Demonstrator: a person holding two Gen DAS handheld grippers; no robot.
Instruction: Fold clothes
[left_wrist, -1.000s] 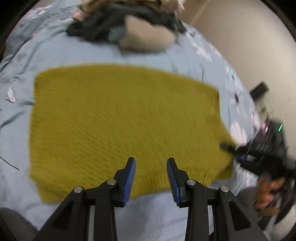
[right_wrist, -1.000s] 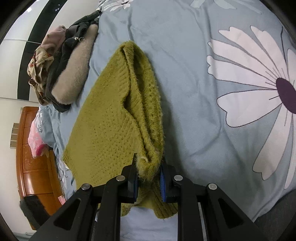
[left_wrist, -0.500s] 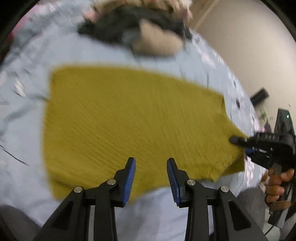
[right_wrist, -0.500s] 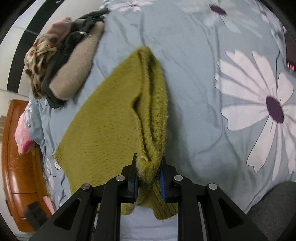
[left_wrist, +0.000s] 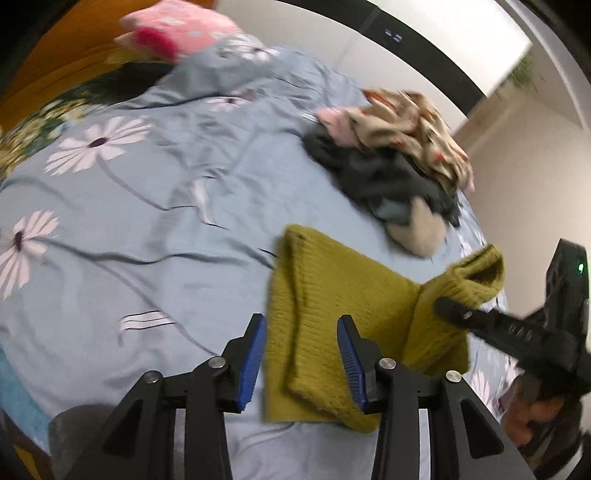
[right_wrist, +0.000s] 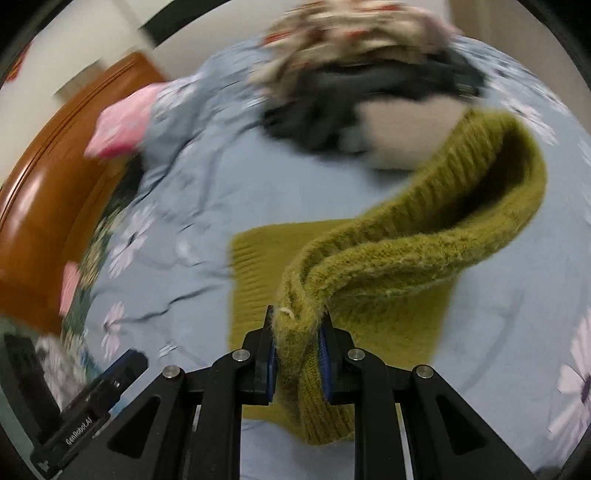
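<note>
The olive-green knitted sweater (left_wrist: 332, 314) is lying on the blue flowered bedspread (left_wrist: 129, 221), toward the near right of the bed in the left wrist view. The right gripper (right_wrist: 296, 345) is clamping a thick bunched edge of the sweater between its blue pads and is lifting it, so a ribbed band is arching up and over the flat part still resting on the bed. The left gripper (left_wrist: 301, 360) is hovering with its jaws spread wide over the sweater's near left edge, holding nothing. At the far side, just beyond the sweater, a pile of clothes (left_wrist: 399, 158) in black, beige and a patterned print is sitting. A pink pillow (left_wrist: 177, 31) is lying at the far end near the wooden headboard (right_wrist: 55, 184).
</note>
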